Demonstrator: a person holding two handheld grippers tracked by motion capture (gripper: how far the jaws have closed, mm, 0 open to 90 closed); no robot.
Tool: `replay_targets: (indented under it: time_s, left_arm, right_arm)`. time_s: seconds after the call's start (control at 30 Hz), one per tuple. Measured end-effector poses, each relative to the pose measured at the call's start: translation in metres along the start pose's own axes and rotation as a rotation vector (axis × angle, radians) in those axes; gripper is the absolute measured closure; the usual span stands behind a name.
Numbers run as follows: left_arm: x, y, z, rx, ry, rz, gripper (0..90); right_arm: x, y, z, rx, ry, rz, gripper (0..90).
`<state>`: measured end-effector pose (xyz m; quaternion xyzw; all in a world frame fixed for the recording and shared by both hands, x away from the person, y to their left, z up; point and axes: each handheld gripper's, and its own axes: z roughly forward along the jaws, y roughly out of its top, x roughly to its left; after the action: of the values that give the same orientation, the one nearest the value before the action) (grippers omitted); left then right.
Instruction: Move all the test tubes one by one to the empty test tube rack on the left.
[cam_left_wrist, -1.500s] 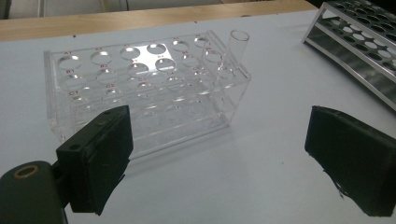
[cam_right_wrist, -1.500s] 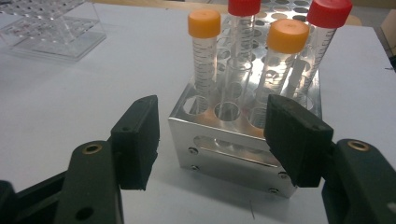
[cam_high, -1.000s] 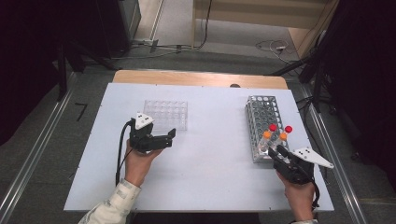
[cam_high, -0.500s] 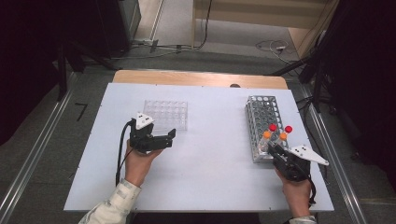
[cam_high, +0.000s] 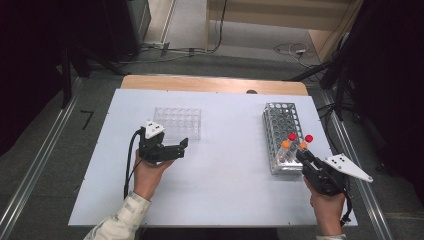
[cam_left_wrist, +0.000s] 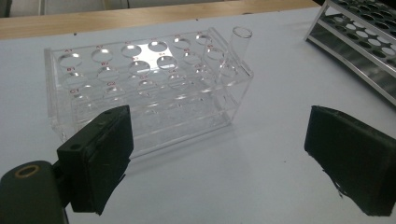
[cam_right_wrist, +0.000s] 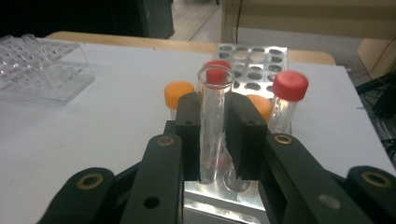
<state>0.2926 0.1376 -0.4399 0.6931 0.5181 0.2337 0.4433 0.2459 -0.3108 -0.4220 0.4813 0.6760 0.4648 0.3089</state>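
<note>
The right gripper (cam_right_wrist: 212, 140) has closed since a second ago: its fingers (cam_right_wrist: 189, 135), then apart, have just been closing and now clamp an uncapped clear tube (cam_right_wrist: 214, 116) standing at the near end of the metal rack (cam_high: 281, 131), and the hand has begun to lift. The tube stands upright between the pads, its open mouth above them and its foot by the rack's top plate, among two orange-capped and two red-capped tubes (cam_right_wrist: 289, 100). The step in hand appears to be pulling this tube out of the metal rack for transfer to the clear plastic rack (cam_left_wrist: 140, 100) across the white counter (cam_high: 225, 190), where one uncapped tube (cam_left_wrist: 236, 49) already stands at the rack's end. The next move calls for a straight, vertical lift clear of the capped neighbours before carrying it over. The left gripper (cam_left_wrist: 219, 163) is unchanged, its fingers wide apart and empty, hovering just short of the plastic rack.
</note>
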Motion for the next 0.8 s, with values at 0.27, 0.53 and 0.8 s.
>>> replay_targets:
  time_s: [0.27,0.53,0.8]
  left_arm:
    - [0.001,0.000,0.001,0.004,0.004,-0.001,8.9]
    - [0.001,0.001,-0.001,-0.002,0.009,-0.008,8.8]
    - [0.001,0.003,-0.005,-0.015,0.009,-0.015,8.8]
  right_arm:
    - [0.006,0.011,-0.014,-0.040,0.021,-0.015,73.2]
    - [0.024,0.018,-0.014,-0.033,0.076,-0.041,73.3]
    - [0.054,0.027,0.001,-0.023,0.148,-0.090,73.3]
